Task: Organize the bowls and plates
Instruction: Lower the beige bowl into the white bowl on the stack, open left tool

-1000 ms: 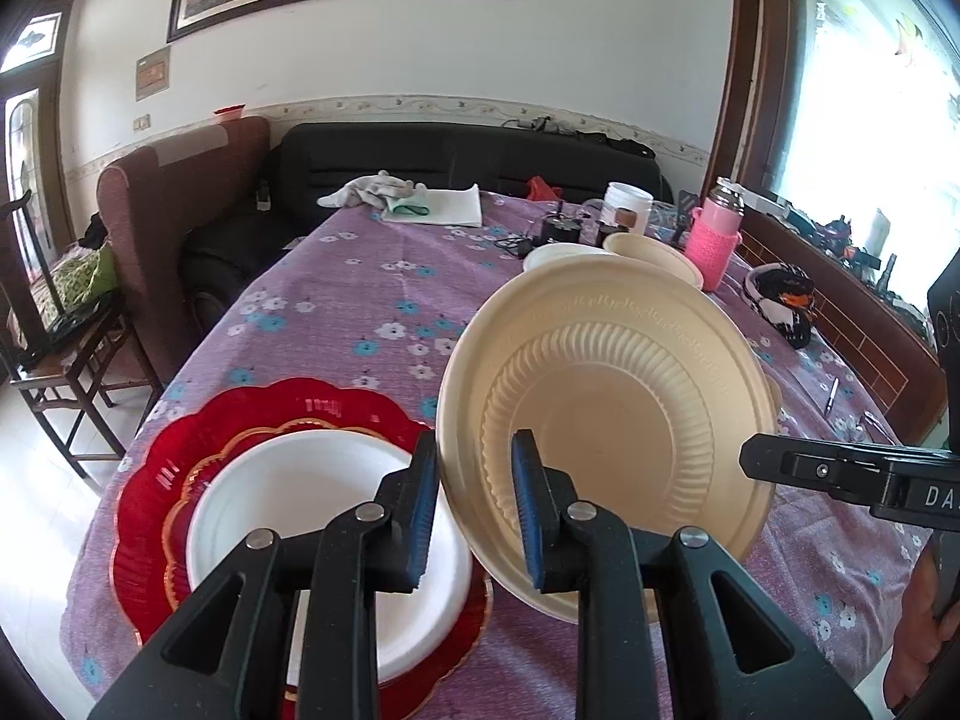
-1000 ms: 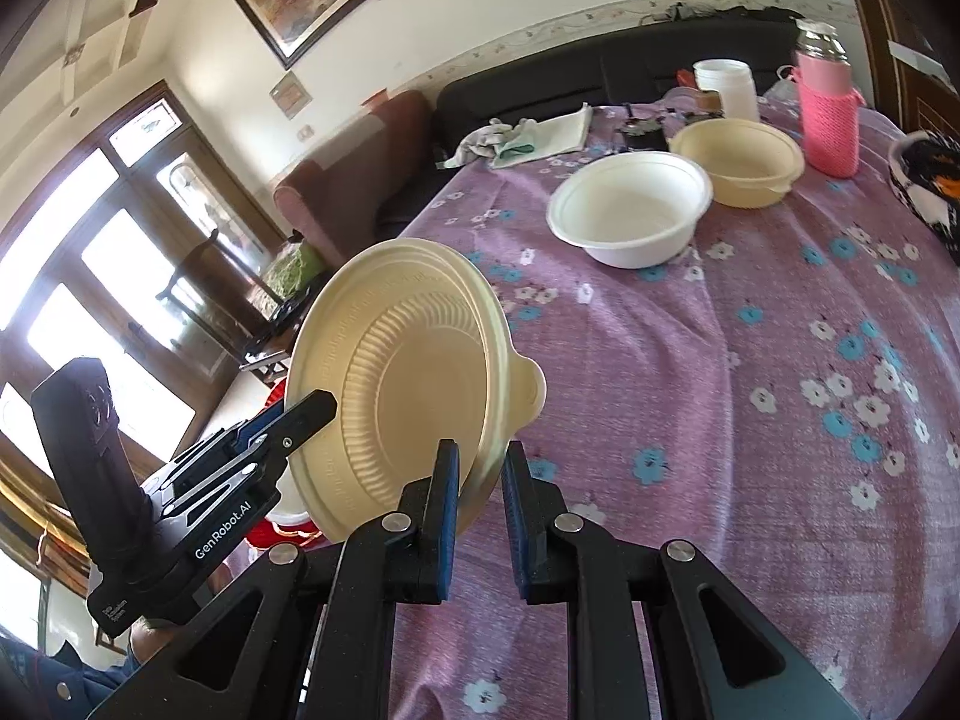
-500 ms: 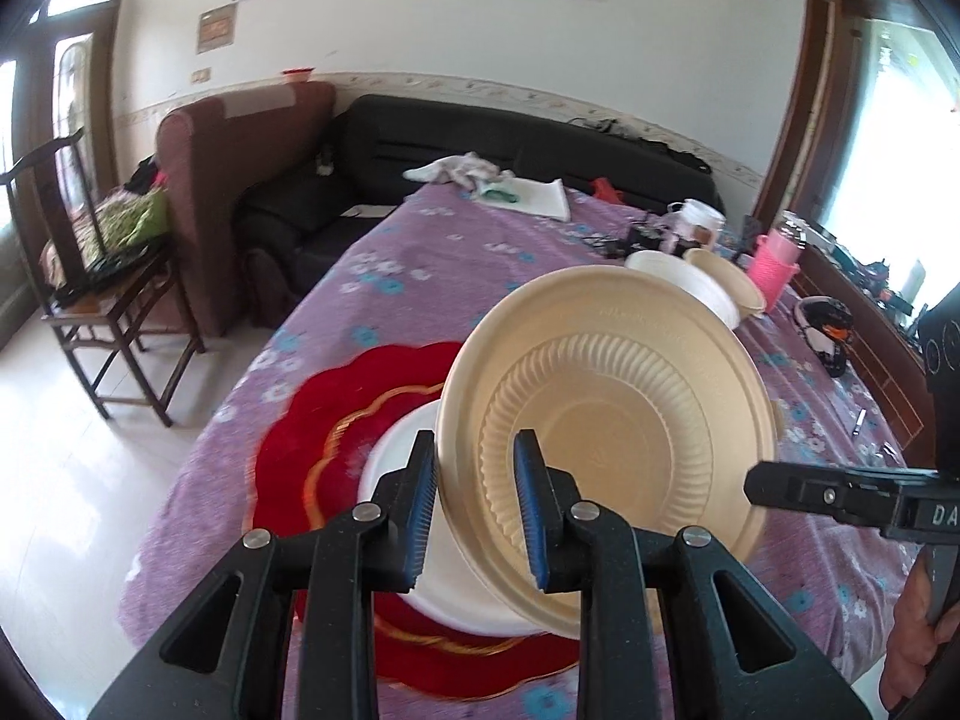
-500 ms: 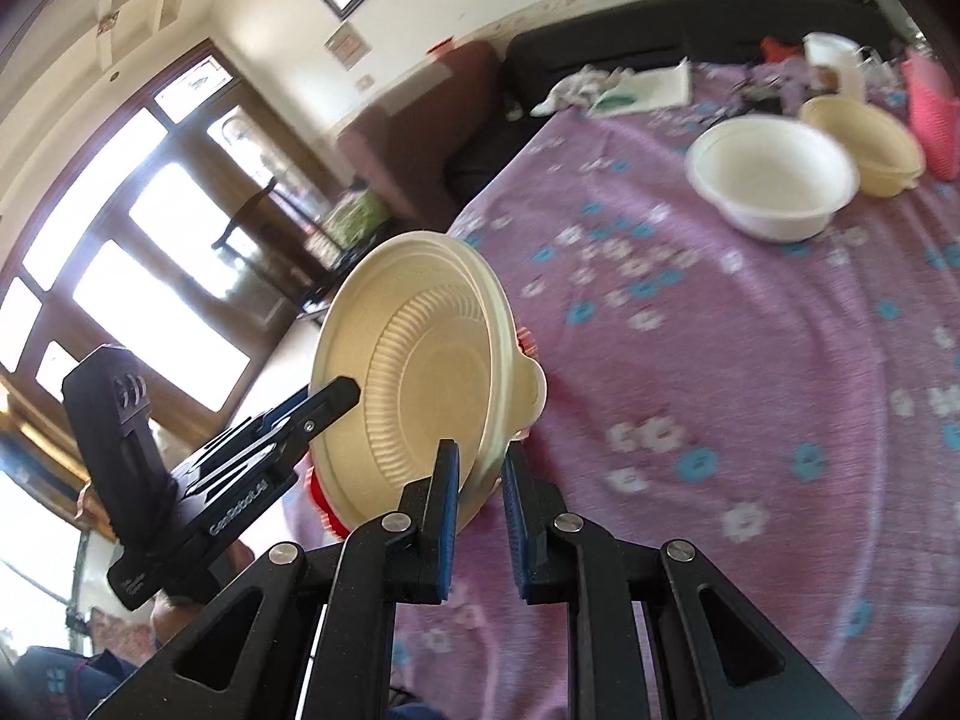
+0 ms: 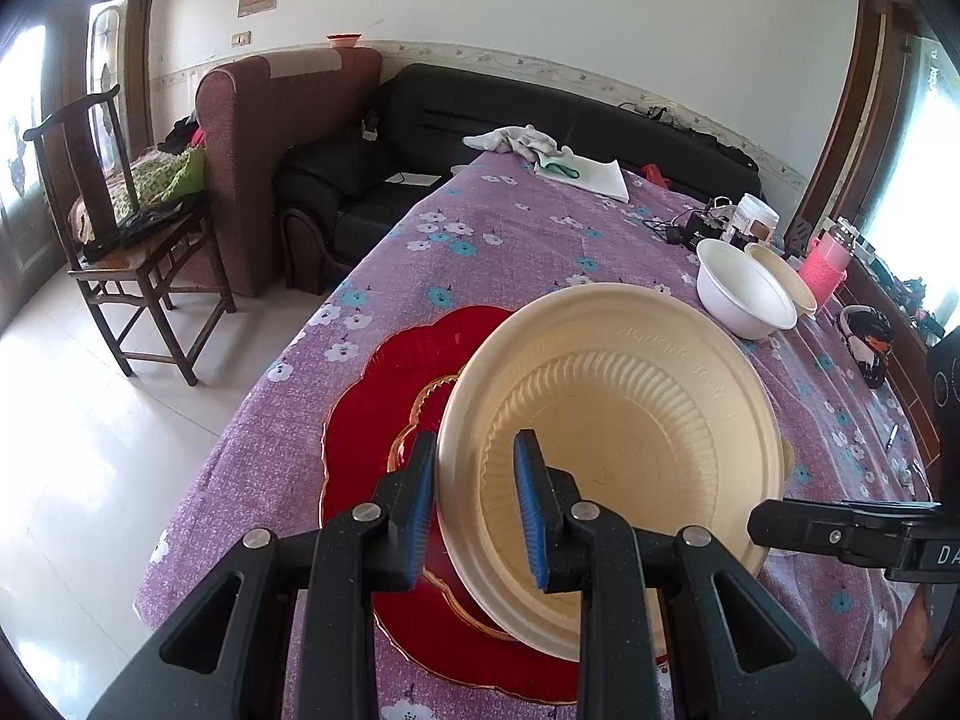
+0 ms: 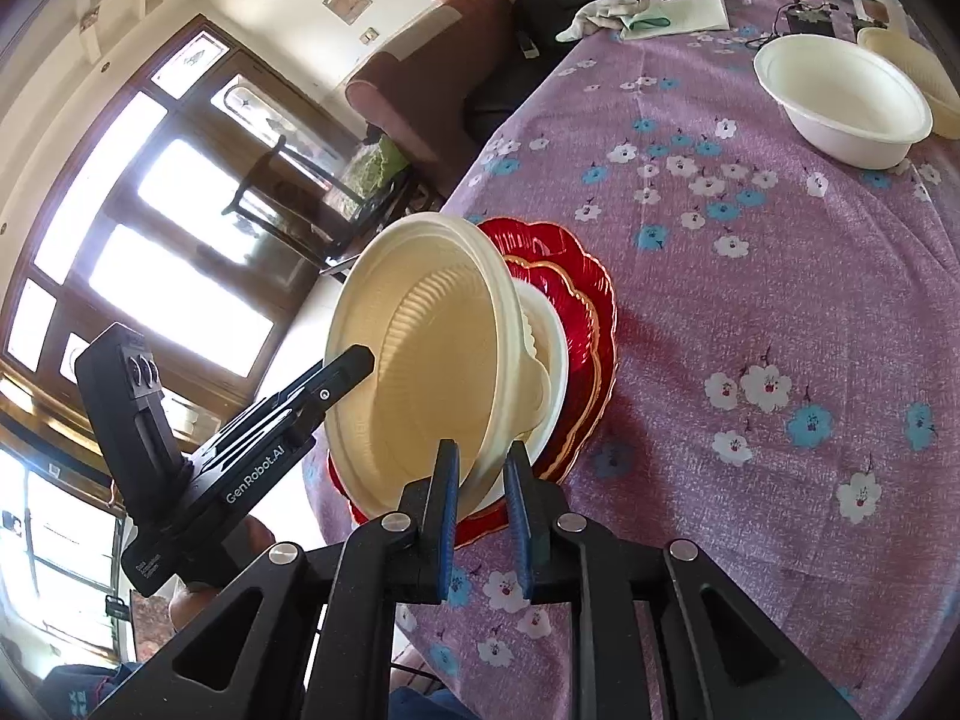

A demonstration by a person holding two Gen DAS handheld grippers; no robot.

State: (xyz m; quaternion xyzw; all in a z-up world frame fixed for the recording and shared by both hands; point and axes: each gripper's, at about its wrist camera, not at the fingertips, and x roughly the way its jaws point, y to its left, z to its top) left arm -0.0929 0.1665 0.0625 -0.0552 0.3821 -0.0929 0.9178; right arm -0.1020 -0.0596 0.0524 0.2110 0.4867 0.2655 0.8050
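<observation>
A cream ribbed bowl [image 5: 624, 438] is held tilted by both grippers over a red scalloped plate [image 5: 384, 396]. My left gripper [image 5: 474, 504] is shut on its near rim. My right gripper [image 6: 480, 516] is shut on its opposite rim; the bowl [image 6: 432, 348] leans toward the left gripper there. A white plate [image 6: 555, 360] lies on the red plate [image 6: 582, 276] just under the bowl. A white bowl [image 5: 744, 294] and a second cream bowl [image 5: 786, 276] stand at the far right of the table; they also show in the right wrist view as the white bowl [image 6: 840, 102] and the cream bowl [image 6: 918, 72].
The table has a purple flowered cloth [image 5: 510, 240]. A pink bottle [image 5: 828, 264], a white cup [image 5: 756, 222], cables and a folded cloth [image 5: 576, 168] lie at the far end. A black sofa, an armchair and a wooden chair [image 5: 120, 222] stand to the left.
Both grippers have carried the cream bowl left and lower, so it now hangs over the red plate and hides the white plate in the left wrist view.
</observation>
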